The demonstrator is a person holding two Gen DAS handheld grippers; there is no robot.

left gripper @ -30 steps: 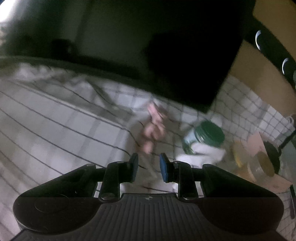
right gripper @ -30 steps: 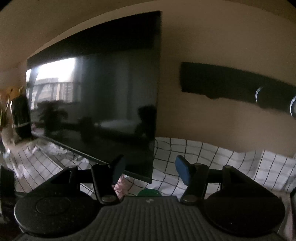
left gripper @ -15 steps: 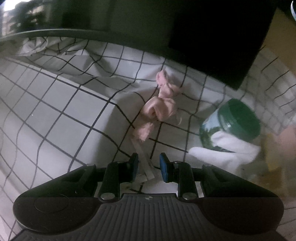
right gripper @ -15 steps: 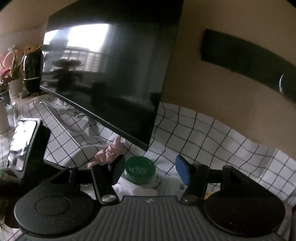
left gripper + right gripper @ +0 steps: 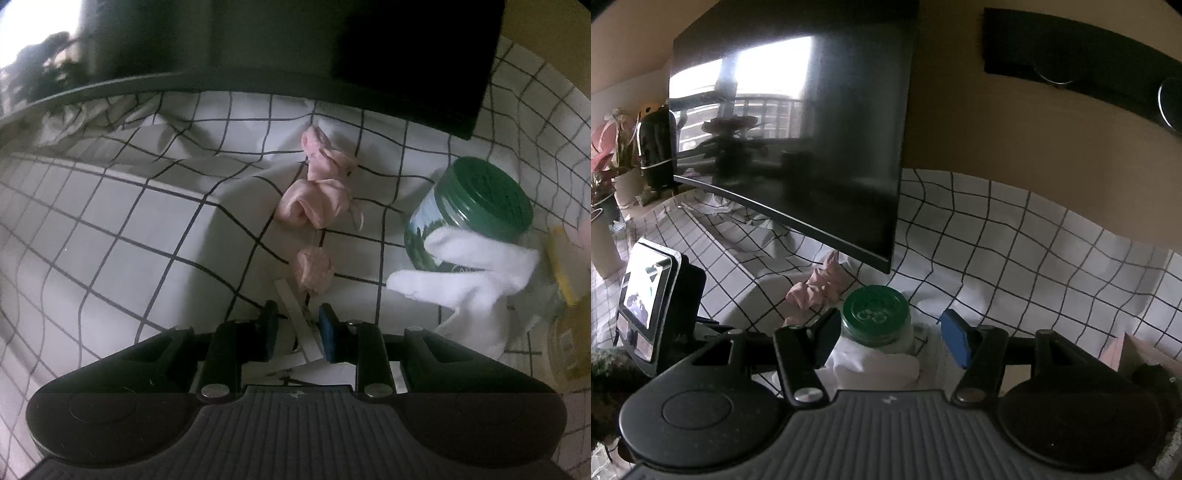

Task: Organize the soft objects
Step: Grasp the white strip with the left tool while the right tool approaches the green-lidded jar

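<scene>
A knotted pink cloth [image 5: 317, 199] lies on the checked tablecloth [image 5: 110, 229], its lowest knot just ahead of my left gripper [image 5: 297, 328]. A white strip [image 5: 299, 317] attached to it runs between the jaws. They are closing on it, with a gap still showing on the left side. A white soft cloth [image 5: 469, 277] drapes against a green-lidded jar [image 5: 476, 199]. My right gripper [image 5: 890, 339] is open just above and before that jar [image 5: 875, 306] and the white cloth [image 5: 875, 365]. The pink cloth [image 5: 820, 284] lies to its left.
A large dark monitor [image 5: 812, 129] overhangs the back of the table, its lower edge close above the pink cloth. A yellow item [image 5: 561, 266] and a cardboard box [image 5: 1145, 354] sit at the right. Potted plants [image 5: 609, 177] stand far left.
Both grippers have come down and tipped toward the table. The left has closed in on the pink cloth's white strip and its jaws have narrowed. The right now hangs over the green-lidded jar.
</scene>
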